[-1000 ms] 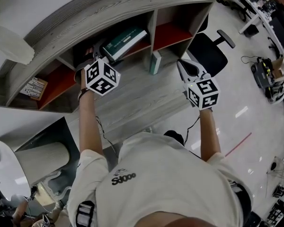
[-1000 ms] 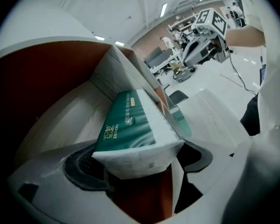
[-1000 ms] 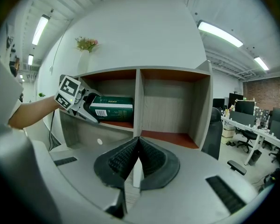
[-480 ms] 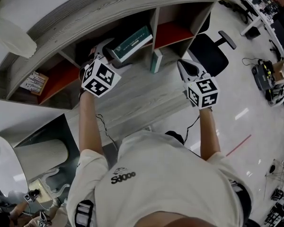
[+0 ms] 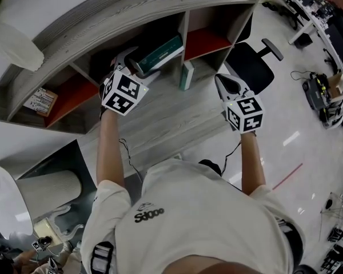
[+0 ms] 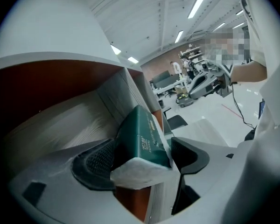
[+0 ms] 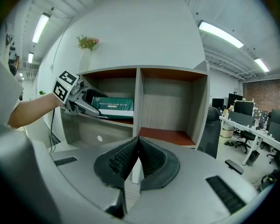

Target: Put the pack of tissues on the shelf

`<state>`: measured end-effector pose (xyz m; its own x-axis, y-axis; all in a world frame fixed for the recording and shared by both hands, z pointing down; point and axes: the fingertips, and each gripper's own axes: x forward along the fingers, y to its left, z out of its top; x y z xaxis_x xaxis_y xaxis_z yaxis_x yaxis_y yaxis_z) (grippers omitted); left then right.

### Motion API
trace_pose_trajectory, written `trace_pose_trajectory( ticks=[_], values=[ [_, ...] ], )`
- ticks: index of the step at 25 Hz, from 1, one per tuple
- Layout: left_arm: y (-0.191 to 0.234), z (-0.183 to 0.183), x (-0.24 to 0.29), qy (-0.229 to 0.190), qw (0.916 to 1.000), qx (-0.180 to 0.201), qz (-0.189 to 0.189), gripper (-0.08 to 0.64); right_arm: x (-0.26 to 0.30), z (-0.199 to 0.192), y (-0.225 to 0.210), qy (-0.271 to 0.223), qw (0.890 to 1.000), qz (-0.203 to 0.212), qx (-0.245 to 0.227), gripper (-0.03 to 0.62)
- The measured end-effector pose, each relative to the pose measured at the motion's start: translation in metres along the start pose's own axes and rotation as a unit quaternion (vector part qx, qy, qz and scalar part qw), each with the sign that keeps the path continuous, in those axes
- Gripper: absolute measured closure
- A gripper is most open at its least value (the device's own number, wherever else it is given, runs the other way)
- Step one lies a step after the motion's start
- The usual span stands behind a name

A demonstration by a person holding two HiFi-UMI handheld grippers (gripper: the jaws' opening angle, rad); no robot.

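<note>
Tissues point(image 6: 142, 139) have their near end between the left gripper's point(image 6: 147, 164) wide-spread jaws, which are closing. They lie in the red-floored middle bay of the shelf point(image 5: 160, 4), at upper centre of the head view. Right gripper point(image 7: 137, 160), jaws pressed together and empty, hangs at centre right, in front of the shelf.

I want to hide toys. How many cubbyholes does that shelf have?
3. Left cubbyhole holds a small box, the middle cubbyhole the green tissue pack, the right cubbyhole has a red floor. More may be hidden.
</note>
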<state>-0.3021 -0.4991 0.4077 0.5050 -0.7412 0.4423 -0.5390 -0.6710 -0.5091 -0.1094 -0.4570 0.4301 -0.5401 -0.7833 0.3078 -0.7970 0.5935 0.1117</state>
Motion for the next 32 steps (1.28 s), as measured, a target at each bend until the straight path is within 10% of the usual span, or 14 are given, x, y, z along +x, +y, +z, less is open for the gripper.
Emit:
trace_pose_trajectory(
  ticks=[12,32],
  values=[
    [0.031,-0.009,0.016,0.016,0.9987,-0.032,0.035,0.170,0.002,-0.005,-0.010,0.005,1.000,-0.007,0.003,0.588],
    [0.063,-0.031,0.056,0.104,0.9872,0.079,0.092,0.160,-0.009,-0.008,-0.028,0.006,1.000,-0.021,0.019,0.588]
  ],
)
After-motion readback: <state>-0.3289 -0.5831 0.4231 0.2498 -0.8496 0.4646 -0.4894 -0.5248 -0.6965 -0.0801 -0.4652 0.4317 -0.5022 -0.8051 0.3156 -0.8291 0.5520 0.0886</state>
